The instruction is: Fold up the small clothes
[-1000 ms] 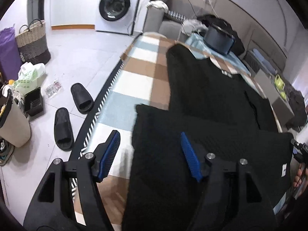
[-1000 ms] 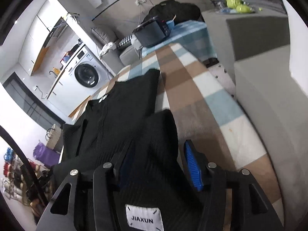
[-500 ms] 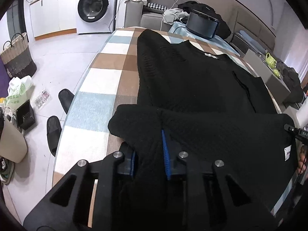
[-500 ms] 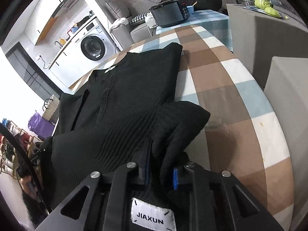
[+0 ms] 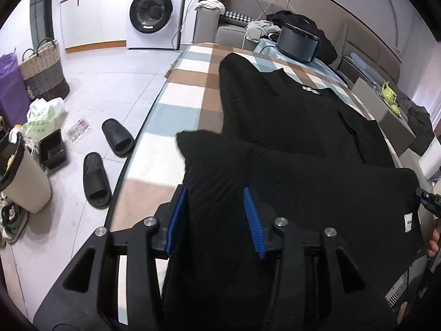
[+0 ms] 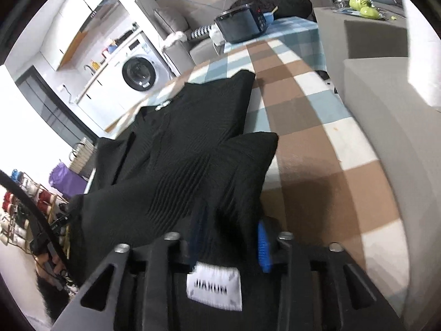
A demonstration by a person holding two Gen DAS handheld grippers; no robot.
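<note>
Black garment on our checked table; both grippers opening, folded hem between the jaws, unpinched.

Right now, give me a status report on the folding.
Left gripper and right gripper both opening, black sweater hem between the pads. Sweater spread on checked blanket, bottom edge bunched. Nothing in the way.

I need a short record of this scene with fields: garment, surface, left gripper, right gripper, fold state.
garment: black knit garment with a white label
surface: checked cloth over the table
left gripper: jaws opening, garment's corner between them
right gripper: jaws opening, garment's other near corner between them
fold state: near edge raised over the rest, fold not finished
</note>
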